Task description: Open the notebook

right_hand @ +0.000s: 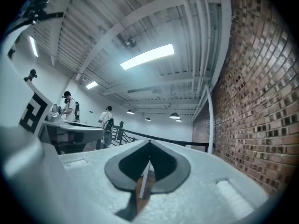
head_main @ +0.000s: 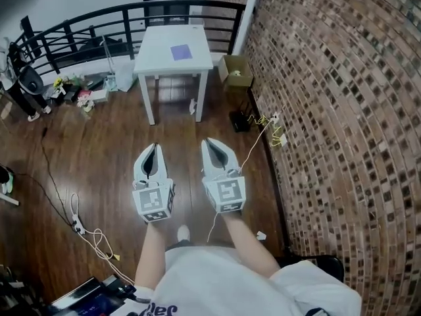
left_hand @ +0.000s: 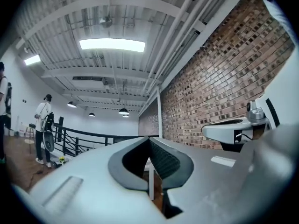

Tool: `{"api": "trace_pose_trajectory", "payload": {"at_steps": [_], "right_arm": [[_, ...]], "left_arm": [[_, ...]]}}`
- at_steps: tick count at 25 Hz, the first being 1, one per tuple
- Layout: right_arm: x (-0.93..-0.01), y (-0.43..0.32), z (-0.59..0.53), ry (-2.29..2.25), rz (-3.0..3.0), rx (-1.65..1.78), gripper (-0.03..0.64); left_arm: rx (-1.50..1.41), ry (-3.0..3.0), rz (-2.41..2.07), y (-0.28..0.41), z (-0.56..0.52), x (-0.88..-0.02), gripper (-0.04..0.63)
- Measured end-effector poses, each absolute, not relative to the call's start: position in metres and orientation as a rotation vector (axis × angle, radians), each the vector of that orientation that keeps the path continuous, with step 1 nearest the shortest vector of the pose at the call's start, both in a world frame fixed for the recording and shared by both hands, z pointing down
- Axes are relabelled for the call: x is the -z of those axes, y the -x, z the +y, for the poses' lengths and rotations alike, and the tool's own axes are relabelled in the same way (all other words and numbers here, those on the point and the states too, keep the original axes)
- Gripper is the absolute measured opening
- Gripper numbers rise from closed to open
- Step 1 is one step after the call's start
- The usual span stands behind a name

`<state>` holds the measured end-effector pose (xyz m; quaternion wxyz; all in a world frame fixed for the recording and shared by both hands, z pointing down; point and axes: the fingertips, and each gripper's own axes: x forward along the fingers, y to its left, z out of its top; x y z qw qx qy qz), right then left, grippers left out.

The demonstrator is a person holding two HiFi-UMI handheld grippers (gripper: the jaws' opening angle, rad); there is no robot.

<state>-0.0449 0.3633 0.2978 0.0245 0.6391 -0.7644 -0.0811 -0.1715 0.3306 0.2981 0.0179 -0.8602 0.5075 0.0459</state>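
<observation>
A closed purple notebook (head_main: 181,52) lies flat on a small white table (head_main: 158,61) some way ahead of me on the wooden floor. My left gripper (head_main: 155,146) and right gripper (head_main: 206,141) are held side by side in front of my body, pointing level toward the table and well short of it. Both are shut, tips meeting, with nothing between them. In the left gripper view the left gripper (left_hand: 149,139) shows its tips touching. The right gripper (right_hand: 149,142) looks the same in its own view. The notebook is hidden in both gripper views.
A brick wall (head_main: 342,110) runs along the right. A cardboard box (head_main: 236,70) and cables (head_main: 263,127) lie beside the table. A black railing (head_main: 99,25) stands behind it, with clutter (head_main: 79,94) at the left. A power strip and cord (head_main: 89,232) lie on the floor near my left.
</observation>
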Motion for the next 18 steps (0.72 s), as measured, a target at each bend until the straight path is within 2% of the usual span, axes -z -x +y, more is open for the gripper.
{"api": "trace_pose_trajectory", "payload": {"at_steps": [6,11,18], "right_arm": [[-0.329,0.057,0.3,-1.873,-2.403,-0.001,-0.012],[-0.332,0.031,0.252,-1.915,-2.388,0.07,-0.011],[-0.336,-0.009,0.138,-1.852,-2.549,-0.015,-0.011]], "left_arm": [[-0.173,2.755,1.535,0.176,0.254,-0.318,0.009],[-0.124,2.857,1.452,0.143,0.201,-0.334,0.012],[-0.077,2.86,1.43,0.095,0.093,-0.338,0.015]]}}
